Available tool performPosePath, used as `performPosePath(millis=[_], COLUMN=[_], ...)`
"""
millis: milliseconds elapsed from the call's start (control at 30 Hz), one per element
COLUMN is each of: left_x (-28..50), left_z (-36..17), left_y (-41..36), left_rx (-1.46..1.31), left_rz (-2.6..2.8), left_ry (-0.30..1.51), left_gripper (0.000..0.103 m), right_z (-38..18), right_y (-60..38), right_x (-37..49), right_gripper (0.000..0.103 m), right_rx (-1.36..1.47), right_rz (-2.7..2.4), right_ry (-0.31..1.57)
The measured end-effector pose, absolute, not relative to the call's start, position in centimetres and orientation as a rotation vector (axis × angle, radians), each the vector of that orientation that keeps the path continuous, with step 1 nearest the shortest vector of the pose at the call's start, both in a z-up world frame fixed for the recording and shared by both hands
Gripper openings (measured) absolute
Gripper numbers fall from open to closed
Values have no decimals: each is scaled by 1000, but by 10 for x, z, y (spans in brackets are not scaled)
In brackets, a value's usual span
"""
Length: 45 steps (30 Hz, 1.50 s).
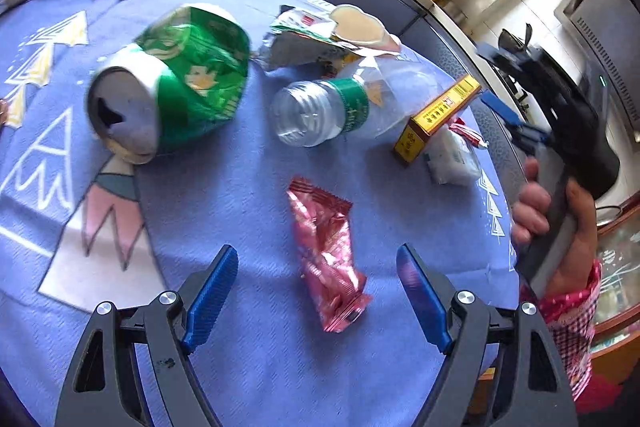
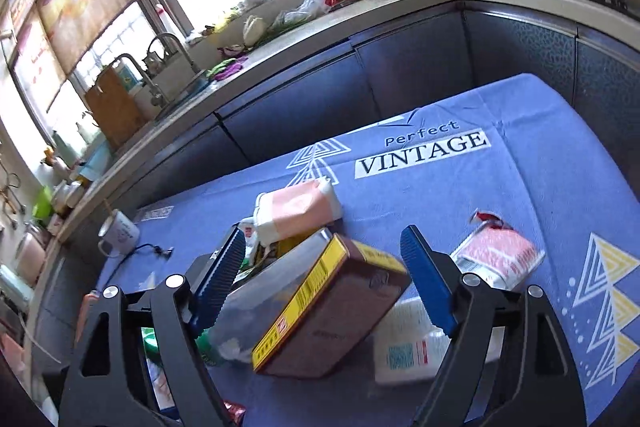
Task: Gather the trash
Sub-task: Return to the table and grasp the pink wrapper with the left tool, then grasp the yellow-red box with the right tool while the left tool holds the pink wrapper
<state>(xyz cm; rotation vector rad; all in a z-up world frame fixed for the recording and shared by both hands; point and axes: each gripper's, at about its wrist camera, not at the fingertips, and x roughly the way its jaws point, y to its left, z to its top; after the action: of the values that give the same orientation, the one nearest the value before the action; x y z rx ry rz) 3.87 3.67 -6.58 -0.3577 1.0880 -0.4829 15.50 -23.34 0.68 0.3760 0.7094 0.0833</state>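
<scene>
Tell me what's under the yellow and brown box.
The box lies tilted, propped on the clear bottle at one end. A white packet pokes out from beneath its other side. Whatever lies under its middle is covered.

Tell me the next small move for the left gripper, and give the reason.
Probably lower the left gripper and close on the pink wrapper. Its jaws are open, and the wrapper lies flat on the blue cloth between the fingers, apart from other trash.
</scene>
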Motion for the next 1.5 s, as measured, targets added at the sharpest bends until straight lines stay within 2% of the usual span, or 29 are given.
performPosePath(millis=[167,233,267,300,367,667,933,967,1133,1200,1400,1500], left_x=[37,36,37,36,34,25,24,23,17,17,18,20], left_z=[-68,-71,-72,-72,-72,-73,-72,-72,-50,-41,-41,-39], left_y=[13,10,8,7,3,-17,-31,-31,-24,-23,-38,-29], left_rx=[-265,-239,-228,-217,-199,-108,-50,-50,-109,-131,-80,-83], left_rz=[-488,-494,-488,-485,-485,-508,-491,-497,-554,-579,-569,-545], left_ry=[1074,1071,1066,1059,1054,1046,1038,1037,987,967,977,968], left_gripper=[77,68,68,64,63,44,24,23,21,21,21,21], right_z=[-19,-22,-23,-23,-26,-59,-71,-74,-76,-73,-69,-61], right_y=[-221,-224,-226,-230,-243,-271,-295,-301,-304,-296,-253,-232], right_x=[156,137,125,113,85,-18,-23,-19,-9,-7,-19,-41], right_gripper=[77,67,56,51,50,51,60,63,64,69,65,63], right_rx=[316,328,331,339,380,388,524,548,547,497,477,371], right_rz=[48,93,108,122,156,182,250,243,257,294,626,757], right_ry=[772,770,764,757,740,795,779,782,788,793,899,907])
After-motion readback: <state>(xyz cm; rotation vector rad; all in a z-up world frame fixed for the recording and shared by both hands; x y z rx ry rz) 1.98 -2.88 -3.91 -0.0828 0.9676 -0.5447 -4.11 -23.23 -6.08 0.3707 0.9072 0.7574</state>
